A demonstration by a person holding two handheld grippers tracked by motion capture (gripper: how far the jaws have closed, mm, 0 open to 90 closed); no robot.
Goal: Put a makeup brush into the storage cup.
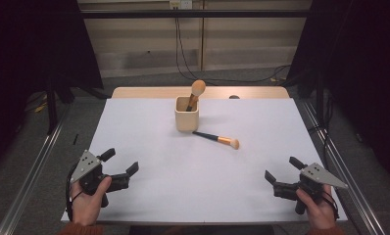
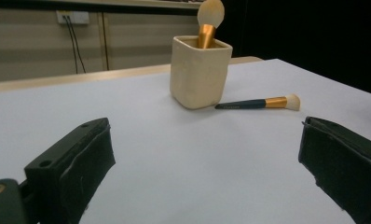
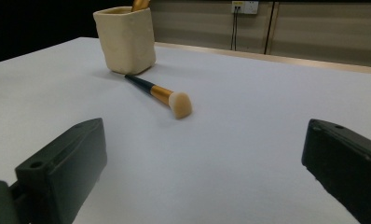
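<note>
Two makeup brushes on the desk [image 1: 149,191], and I judge the job half done: one brush [image 1: 195,93] already stands head-up in the cream cup [image 1: 186,120], leaning toward the far edge. The second brush [image 1: 217,139] lies flat on the white top just beside the cup's near right corner, dark handle tip almost at the cup's base, bristle head pointing toward the right edge.

Left gripper [image 1: 120,165] rests near the near left corner, jaws spread wide, nothing between them. Right gripper [image 1: 282,168] sits near the near right corner, jaws likewise wide apart and empty. Both well apart from the brush.

What I take to be left: reach in, pick up the lying brush, drop it into the cup beside the first.

Path looks free; bare white surface between either gripper and the brush. Points to watch: the cup stands close to the handle end, so I'd grip nearer the gold ferrule [image 3: 161,94]. The standing brush occupies part of the cup mouth. A small dark object [image 1: 234,97] sits at the far edge, out of the way.
</note>
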